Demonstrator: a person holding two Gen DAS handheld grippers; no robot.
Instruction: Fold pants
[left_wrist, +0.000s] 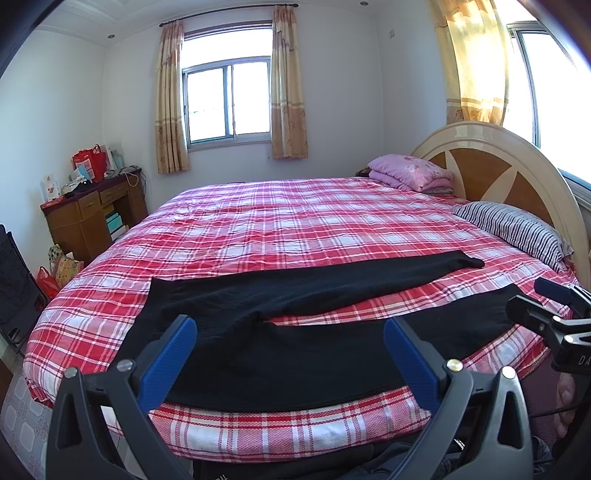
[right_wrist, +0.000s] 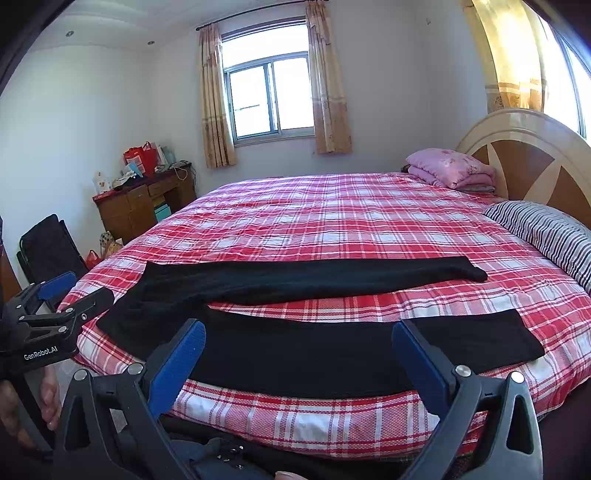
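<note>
Pants (left_wrist: 266, 343) laid flat, unfolded, on the red plaid bed (left_wrist: 295, 229), near its front edge.
Long axis runs 9 to 3 o'clock: waist at 9, both legs pointing to 3 and splayed apart. Near leg lies just inside the mattress edge; open bedding beyond the far leg toward 12. Left gripper (left_wrist: 290, 354) and right gripper (right_wrist: 299, 358) both spread wide, holding nothing, above the near leg.

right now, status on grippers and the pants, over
Left gripper open, right gripper open, both empty. Black pants spread flat on plaid bed, legs apart, unfolded. Nothing lying on them.
</note>
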